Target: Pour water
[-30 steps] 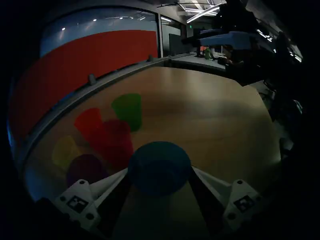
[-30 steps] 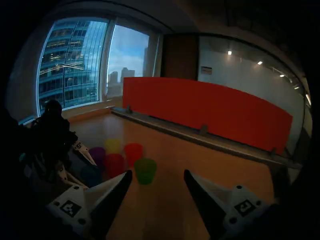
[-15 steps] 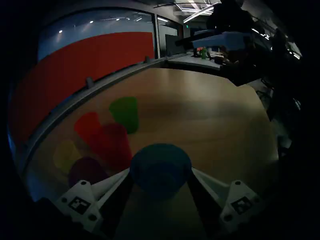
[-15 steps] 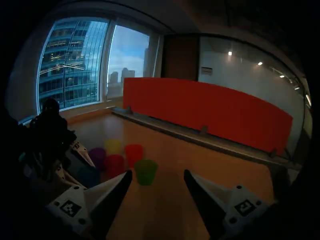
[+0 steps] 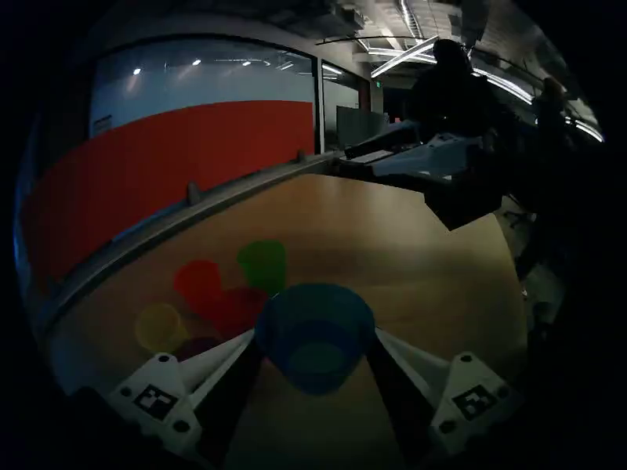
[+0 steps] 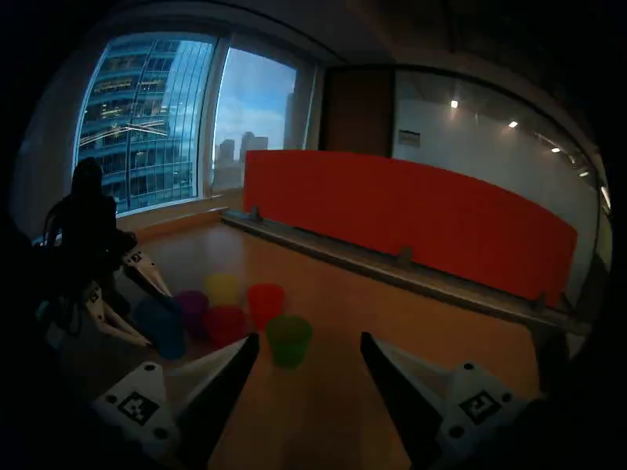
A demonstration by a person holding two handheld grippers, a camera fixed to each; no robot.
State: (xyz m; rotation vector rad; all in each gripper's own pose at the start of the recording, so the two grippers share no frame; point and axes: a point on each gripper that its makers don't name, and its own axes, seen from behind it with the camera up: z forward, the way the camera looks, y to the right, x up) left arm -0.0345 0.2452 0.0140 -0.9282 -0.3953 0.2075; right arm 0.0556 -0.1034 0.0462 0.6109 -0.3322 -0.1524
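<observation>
My left gripper (image 5: 315, 338) is shut on a blue cup (image 5: 315, 333), whose mouth faces the camera; its inside is too dark to tell if it holds water. Beyond it on the wooden table (image 5: 392, 251) stand a green cup (image 5: 262, 265), a red cup (image 5: 198, 280), a dark red cup (image 5: 235, 308), a yellow cup (image 5: 159, 327) and a purple cup (image 5: 196, 346). In the right gripper view my right gripper (image 6: 309, 338) is open just right of the green cup (image 6: 288, 339). To the far left, the left gripper (image 6: 154, 313) holds the blue cup (image 6: 162, 327) beside the cluster.
A red partition (image 6: 407, 211) on a grey rail (image 6: 392, 265) lines the table's far edge. Tall windows (image 6: 149, 125) lie beyond. The right gripper (image 5: 360, 160) and a person's dark figure (image 5: 454, 86) hang over the far right of the table. Bare wood lies right of the cups.
The left gripper has risen with the blue cup, so the cup cluster looks smaller and lower. The blue cup now stands out higher beside the purple cup. The right gripper stayed open.
</observation>
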